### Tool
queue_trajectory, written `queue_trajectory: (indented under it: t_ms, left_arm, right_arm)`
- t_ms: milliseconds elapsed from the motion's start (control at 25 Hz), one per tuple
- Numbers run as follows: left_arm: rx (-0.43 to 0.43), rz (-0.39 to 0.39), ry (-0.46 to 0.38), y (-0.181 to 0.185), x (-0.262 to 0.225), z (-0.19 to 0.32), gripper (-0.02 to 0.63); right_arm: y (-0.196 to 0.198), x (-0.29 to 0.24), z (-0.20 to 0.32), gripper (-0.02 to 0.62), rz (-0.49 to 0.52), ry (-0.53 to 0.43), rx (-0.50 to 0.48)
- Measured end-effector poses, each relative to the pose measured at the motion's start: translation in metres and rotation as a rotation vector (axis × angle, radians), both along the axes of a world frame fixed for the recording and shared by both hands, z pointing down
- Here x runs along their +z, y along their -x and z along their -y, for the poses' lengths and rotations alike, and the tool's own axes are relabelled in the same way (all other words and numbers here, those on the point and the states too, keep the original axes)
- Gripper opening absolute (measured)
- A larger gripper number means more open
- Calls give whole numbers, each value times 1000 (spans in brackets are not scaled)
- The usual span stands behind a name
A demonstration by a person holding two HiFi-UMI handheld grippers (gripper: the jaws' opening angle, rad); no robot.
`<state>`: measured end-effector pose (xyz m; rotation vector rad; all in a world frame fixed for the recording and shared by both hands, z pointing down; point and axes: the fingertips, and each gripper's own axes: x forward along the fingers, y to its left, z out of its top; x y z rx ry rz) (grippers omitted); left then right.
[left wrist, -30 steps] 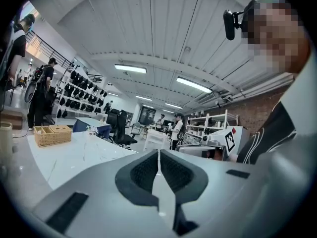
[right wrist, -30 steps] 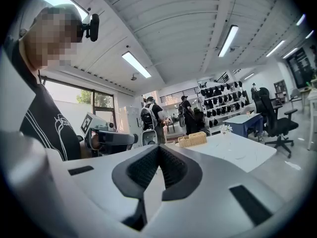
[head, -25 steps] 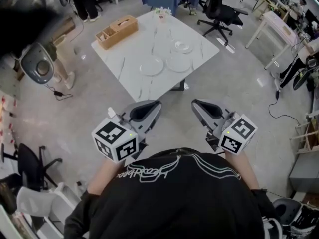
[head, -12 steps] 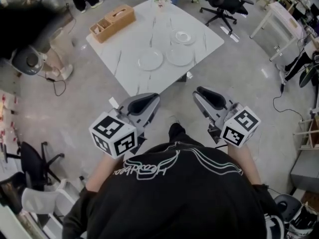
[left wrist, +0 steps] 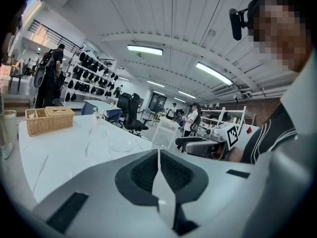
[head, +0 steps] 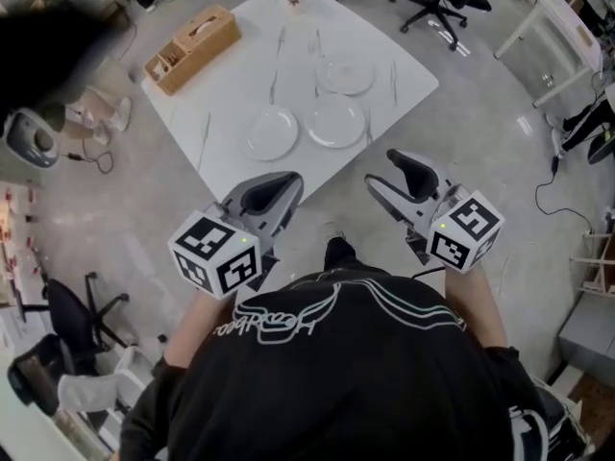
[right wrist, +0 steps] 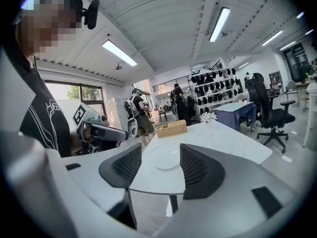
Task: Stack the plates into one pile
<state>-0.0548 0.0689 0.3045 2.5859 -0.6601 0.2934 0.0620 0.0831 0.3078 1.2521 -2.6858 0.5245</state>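
Facing three unstacked plates on the white table, upper centre.
Shut and empty at left gripper — just opening wide, nothing between, at right gripper.

No legible text; shirt lettering indecipherable
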Motion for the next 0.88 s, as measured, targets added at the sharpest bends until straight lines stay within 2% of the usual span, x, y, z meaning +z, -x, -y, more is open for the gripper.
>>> queue_trajectory:
  t_ms: [360, 680, 880]
  left_arm:
    - [-38, 143, 49, -50, 54, 83, 34]
    - [-74, 307, 66, -65, 106, 128, 34]
    - [-57, 404, 58, -69, 135, 145, 34]
  right_arm:
    - [-55, 54, 83, 270, -51, 104, -60]
    - [-73, 100, 122, 275, -110, 172, -132]
    - [-75, 128, 134, 275, -180, 212, -163]
